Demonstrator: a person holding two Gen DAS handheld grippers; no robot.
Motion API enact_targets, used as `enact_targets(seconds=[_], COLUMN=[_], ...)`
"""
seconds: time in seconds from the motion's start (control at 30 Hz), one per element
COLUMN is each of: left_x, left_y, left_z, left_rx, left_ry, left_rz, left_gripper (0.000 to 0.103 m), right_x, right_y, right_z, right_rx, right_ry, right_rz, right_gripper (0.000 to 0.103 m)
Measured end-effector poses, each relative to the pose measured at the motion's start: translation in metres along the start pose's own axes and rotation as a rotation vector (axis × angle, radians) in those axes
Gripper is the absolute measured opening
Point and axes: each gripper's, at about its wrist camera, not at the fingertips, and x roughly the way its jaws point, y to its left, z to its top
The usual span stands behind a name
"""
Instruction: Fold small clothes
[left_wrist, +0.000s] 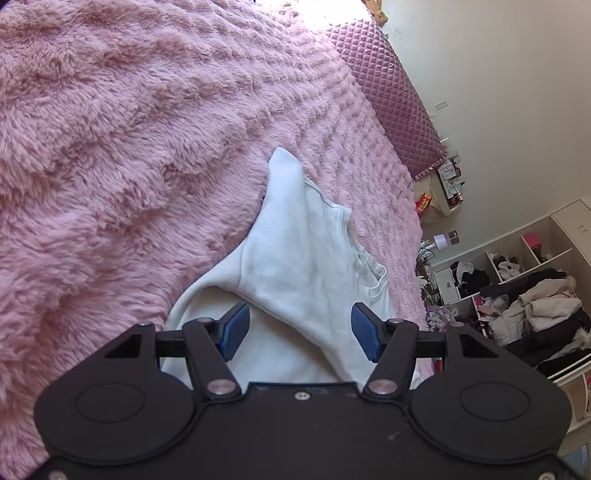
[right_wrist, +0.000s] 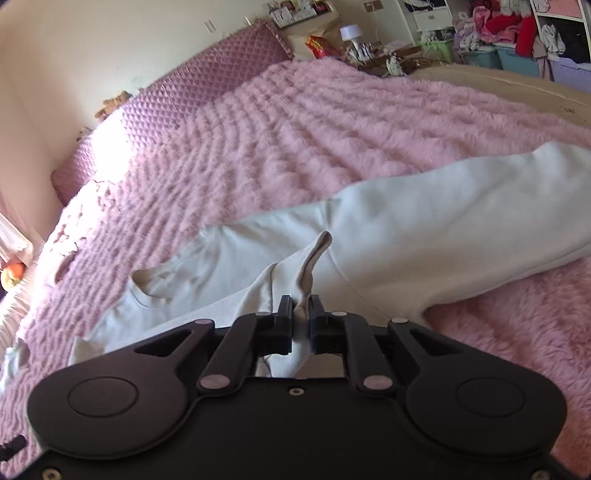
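Observation:
A small white garment (left_wrist: 295, 251) lies on a fluffy pink blanket (left_wrist: 129, 147), one end peaked up toward the far side. My left gripper (left_wrist: 300, 330) hovers over its near part with the blue pads (left_wrist: 234, 330) wide apart; cloth lies below and between them, and neither pad presses on it. In the right wrist view the same white garment (right_wrist: 424, 229) stretches across the pink blanket (right_wrist: 314, 122). My right gripper (right_wrist: 300, 314) is shut on a pinched-up fold of it, which pokes up between the black fingers (right_wrist: 283, 321).
A quilted mauve headboard (left_wrist: 388, 88) runs along the wall behind the bed. White shelves piled with clothes (left_wrist: 535, 295) stand beyond the bed's edge. A bedside lamp (right_wrist: 351, 35) and clutter sit near the headboard. A beige sheet (right_wrist: 498, 85) shows past the blanket.

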Motion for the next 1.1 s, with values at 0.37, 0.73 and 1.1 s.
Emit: enact_targets(seconds=[0.37, 0.73, 1.1], left_x=[0.0, 0.027, 0.085], left_y=[-0.013, -0.035, -0.047], left_z=[-0.001, -0.006, -0.005], left_rx=[0.079, 0.089, 0.133], left_ry=[0.019, 0.016, 0.058], left_rz=[0.043, -0.047, 0.068], left_gripper=[0.06, 0.061, 0.061], right_x=[-0.021, -0.005, -0.003], right_y=[-0.019, -0.041, 0.023], right_z=[-0.01, -0.032, -0.037], right_rx=[0.049, 0.031, -0.206], right_ry=[-0.112, -0.041, -0.01], right_rz=[0.027, -0.161, 0.101], right_gripper=[0.006, 0.02, 0.035])
